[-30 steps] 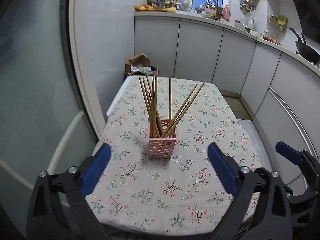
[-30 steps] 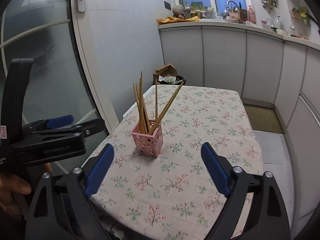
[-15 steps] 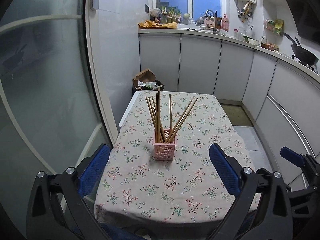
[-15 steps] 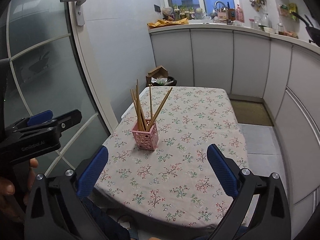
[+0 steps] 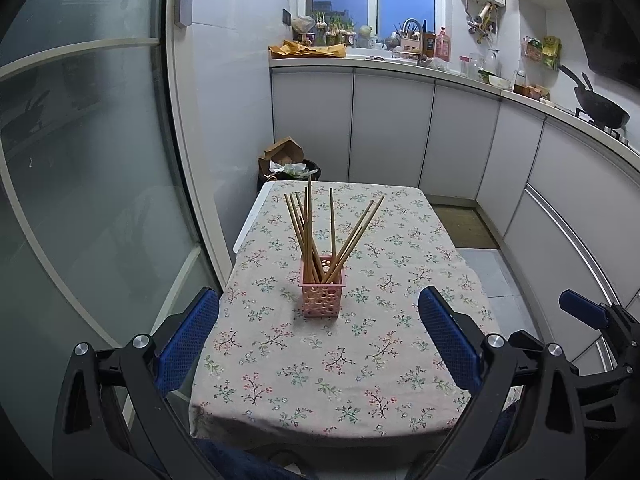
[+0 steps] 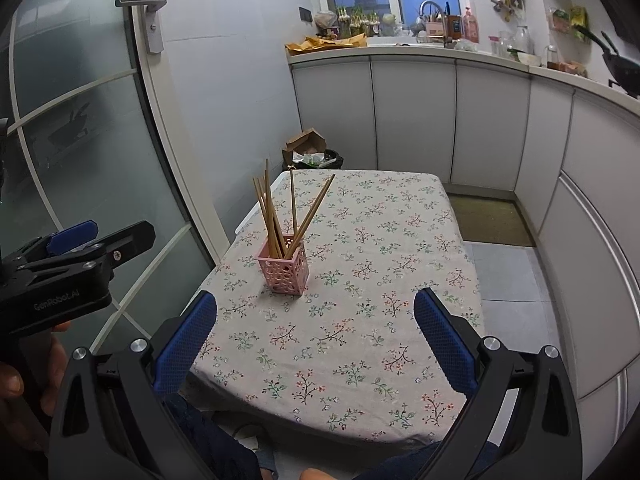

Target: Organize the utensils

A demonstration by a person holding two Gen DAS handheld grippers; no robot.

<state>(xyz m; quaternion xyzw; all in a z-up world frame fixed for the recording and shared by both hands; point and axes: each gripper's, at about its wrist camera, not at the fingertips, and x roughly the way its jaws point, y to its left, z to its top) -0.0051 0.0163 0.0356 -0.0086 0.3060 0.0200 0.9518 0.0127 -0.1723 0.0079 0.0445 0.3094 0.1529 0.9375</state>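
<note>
Flanking pink holder [image 5: 322, 297] of chopsticks [image 5: 316, 232]: both tools [image 5: 318, 344] [image 6: 316, 340] released, empty.

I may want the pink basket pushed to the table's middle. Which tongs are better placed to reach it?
Left, probably. The pink basket sits centred between the open left tongs. For the open right tongs it lies off to the left. Both hang back, empty.

floral-clothed table [image 5: 352, 368], pink chopstick holder [image 5: 322, 298] on it
</note>
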